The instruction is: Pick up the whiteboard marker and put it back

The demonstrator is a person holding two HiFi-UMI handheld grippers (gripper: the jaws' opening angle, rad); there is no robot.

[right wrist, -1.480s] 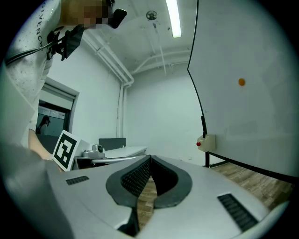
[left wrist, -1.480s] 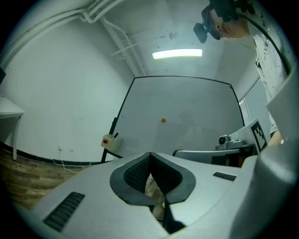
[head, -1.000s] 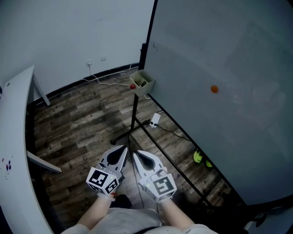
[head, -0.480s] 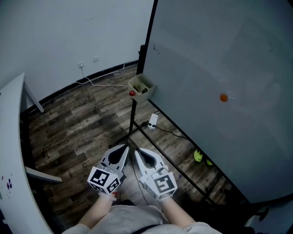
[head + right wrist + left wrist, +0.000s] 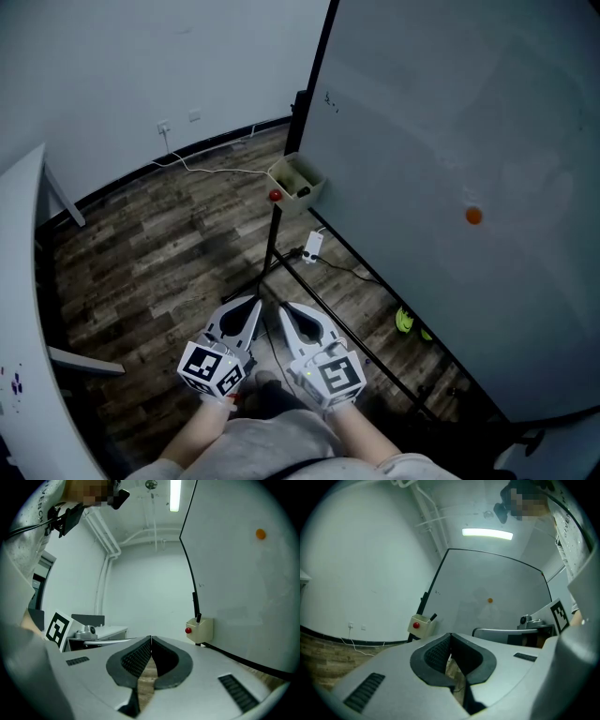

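Observation:
A beige holder box (image 5: 298,175) hangs at the lower left edge of the whiteboard (image 5: 450,141). A dark whiteboard marker (image 5: 302,190) stands inside it, and its tip sticks up out of the box (image 5: 433,617) (image 5: 198,618). The box has a red knob (image 5: 275,195) on its side. My left gripper (image 5: 252,306) and right gripper (image 5: 285,314) are side by side low in the head view, over the wooden floor, well short of the box. Both are shut with nothing between the jaws (image 5: 450,635) (image 5: 151,639).
An orange magnet (image 5: 473,216) sits on the board. The board's black stand legs (image 5: 272,253) spread across the floor, with a white power adapter (image 5: 316,246) and cable beside them. A green object (image 5: 405,322) lies under the board. A white table (image 5: 19,281) curves along the left.
The head view has shifted, so the holder box and orange magnet sit lower and further right in the picture. Both grippers stay shut and keep their place.

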